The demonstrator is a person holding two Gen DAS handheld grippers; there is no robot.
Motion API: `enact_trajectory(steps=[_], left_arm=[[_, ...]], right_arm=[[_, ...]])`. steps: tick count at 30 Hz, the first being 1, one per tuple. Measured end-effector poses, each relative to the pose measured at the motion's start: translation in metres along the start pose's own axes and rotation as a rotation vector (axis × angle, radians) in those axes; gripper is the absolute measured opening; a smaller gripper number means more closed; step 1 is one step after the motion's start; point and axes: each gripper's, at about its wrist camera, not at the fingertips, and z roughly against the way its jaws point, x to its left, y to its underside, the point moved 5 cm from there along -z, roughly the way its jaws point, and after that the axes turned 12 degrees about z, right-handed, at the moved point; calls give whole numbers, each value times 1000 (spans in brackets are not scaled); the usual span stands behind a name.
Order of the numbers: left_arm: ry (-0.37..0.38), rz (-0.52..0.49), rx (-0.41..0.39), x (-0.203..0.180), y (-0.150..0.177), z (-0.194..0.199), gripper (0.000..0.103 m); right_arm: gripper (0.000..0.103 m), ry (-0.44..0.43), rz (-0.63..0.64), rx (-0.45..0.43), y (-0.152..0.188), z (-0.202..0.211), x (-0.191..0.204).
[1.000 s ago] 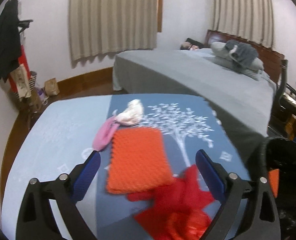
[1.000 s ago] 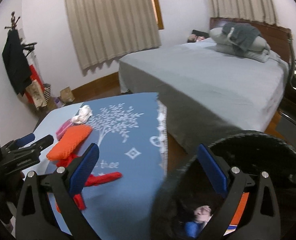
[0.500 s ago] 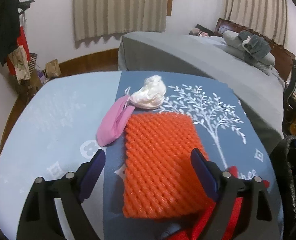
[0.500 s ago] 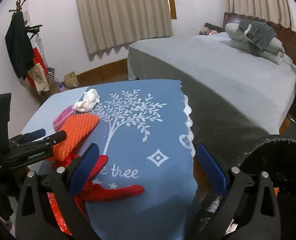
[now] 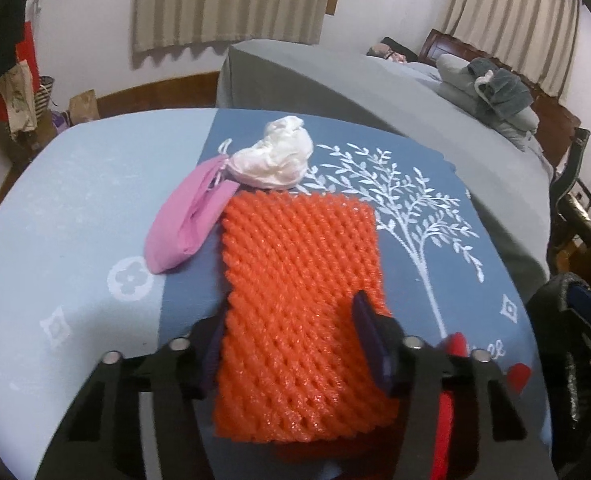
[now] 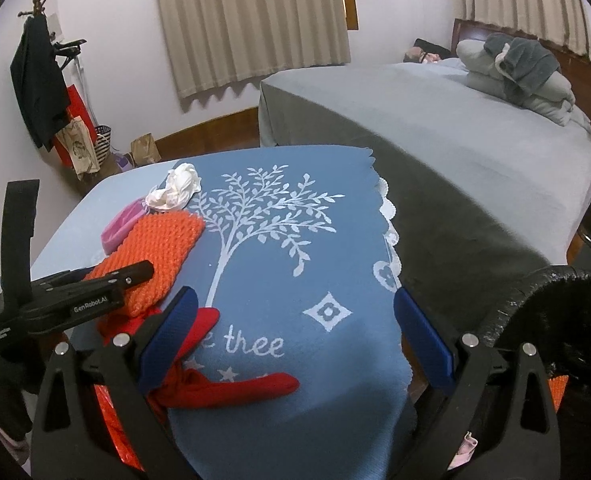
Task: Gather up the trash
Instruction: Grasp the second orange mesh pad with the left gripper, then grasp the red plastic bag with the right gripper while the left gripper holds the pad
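From my left wrist view, my left tool (image 5: 291, 334) is narrowed onto the orange foam net (image 5: 299, 304), pads against its two sides, on the blue cloth (image 5: 447, 264) over the tabletop.

From my right wrist view, my right tool (image 6: 295, 324) is spread wide and holds nothing above the cloth, the black trash bin (image 6: 551, 304) just beside it.

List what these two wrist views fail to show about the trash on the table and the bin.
- Red bag: its lower part is hidden behind the right gripper in the right wrist view.
- Orange foam net: the left gripper closes around it; the left finger's contact is hidden behind the net.
- Black bin: cut off by the frame edge, contents mostly dark.
- Pink pouch: contents not visible.
- White crumpled bag: material unclear.
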Motion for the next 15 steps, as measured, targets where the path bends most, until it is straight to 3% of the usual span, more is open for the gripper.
enact_trajectory(steps=[6, 15], left_arm=[[39, -17, -38, -7, -6, 14, 22], [66, -10, -97, -13, -17, 41, 16]], right_arm=[[96, -3, 4, -1, -1, 0, 1], [96, -6, 2, -12, -4, 2, 2]])
